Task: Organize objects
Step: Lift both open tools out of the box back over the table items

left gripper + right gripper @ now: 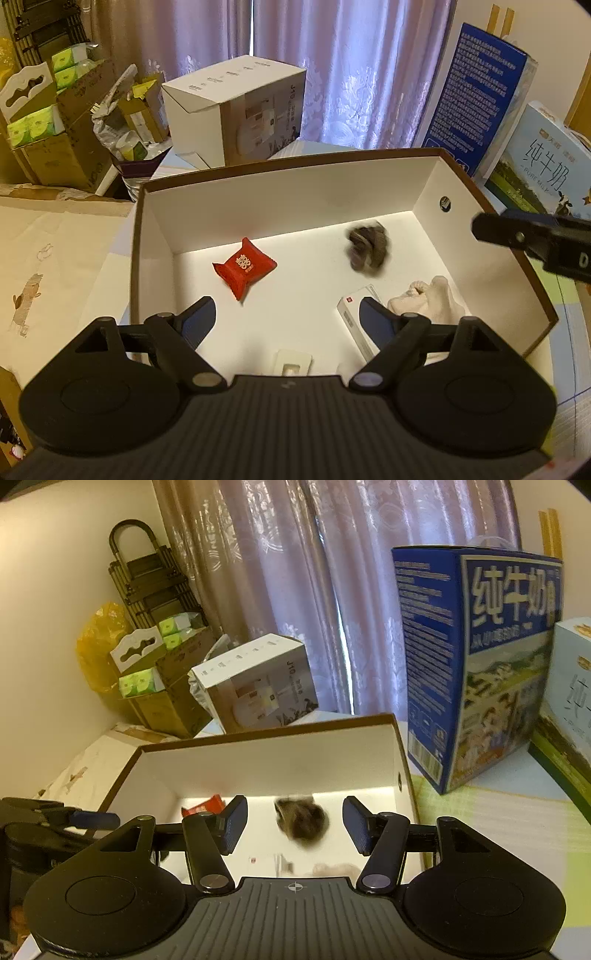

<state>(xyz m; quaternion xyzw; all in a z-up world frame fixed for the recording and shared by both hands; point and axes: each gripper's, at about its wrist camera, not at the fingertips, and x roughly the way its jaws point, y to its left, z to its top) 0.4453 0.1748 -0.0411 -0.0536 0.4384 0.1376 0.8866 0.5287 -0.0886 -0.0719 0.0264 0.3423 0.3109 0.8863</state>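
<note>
Both grippers hang over the open white box [280, 206] with the brown rim, and neither grips anything.

The left gripper [284, 319] stands with its jaws spread wide. Nothing sits between the pads. The red candy packet [244, 266] lies on the box floor just ahead of the left finger, clear of it. The right finger overlaps the small white carton [356, 321] in the left wrist view, but it looks to be above it, not pressing on it. A cream cloth bundle [428, 301] lies against that carton, in the near right corner of the box.

The right gripper [295, 821] has its jaws parted about halfway. The dark grey fuzzy ball [302, 821] shows in the gap between the pads, free of both. It is smeared in both views, so I can't tell whether it is lying on the box floor or not yet settled there; in the left wrist view it appears near the far right part of the floor.

A flat white card [293, 363] lies at the near edge of the box floor, partly hidden by the left gripper's body.
</note>
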